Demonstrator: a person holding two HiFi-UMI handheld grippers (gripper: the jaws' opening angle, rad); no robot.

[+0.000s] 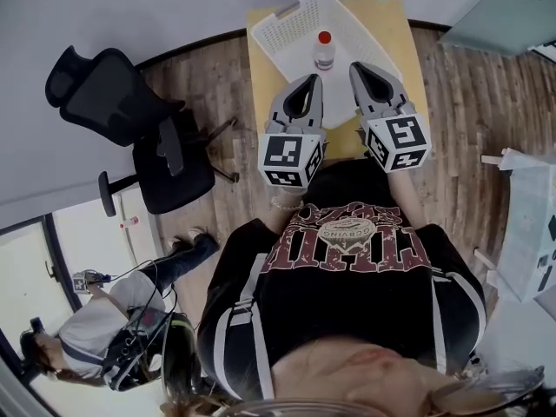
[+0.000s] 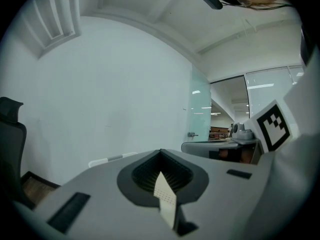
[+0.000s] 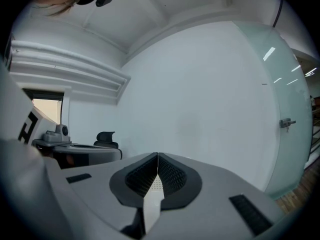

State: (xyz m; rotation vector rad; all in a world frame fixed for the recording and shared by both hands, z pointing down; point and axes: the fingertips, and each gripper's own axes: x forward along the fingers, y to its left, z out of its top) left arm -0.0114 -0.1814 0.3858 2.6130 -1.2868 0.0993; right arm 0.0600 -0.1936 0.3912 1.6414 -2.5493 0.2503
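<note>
Bottle [image 1: 323, 50] with a red cap is standing upright in the white basket [image 1: 282, 26], which is sitting on the far half of the small desk [image 1: 407, 46] and is overhanging its far left corner. The left gripper [image 1: 313, 80] and right gripper [image 1: 357, 68] are hovering side by side over the near half of the desk, tips pointing at the basket. The bottle is lying just beyond them, in line with the gap between the two, and touching neither. In the left gripper view the left gripper [image 2: 160, 154] is showing its ribbed jaws pressed together on nothing. The right gripper [image 3: 157, 156] is showing the same in its own view. A black office chair [image 1: 139, 129] is standing on the wooden floor [image 1: 469, 94] off the desk's left edge. A second person [image 1: 104, 328] is sitting further back on that side, and a white table [image 1: 530, 224] is being cut off on the right. The marker cubes [image 1: 289, 159] and gripper bodies are covering the desk's near edge. Neither gripper view is catching the bottle, since both are looking over the desk at a white wall [image 3: 200, 94]. The bottle's label is too small to read.
</note>
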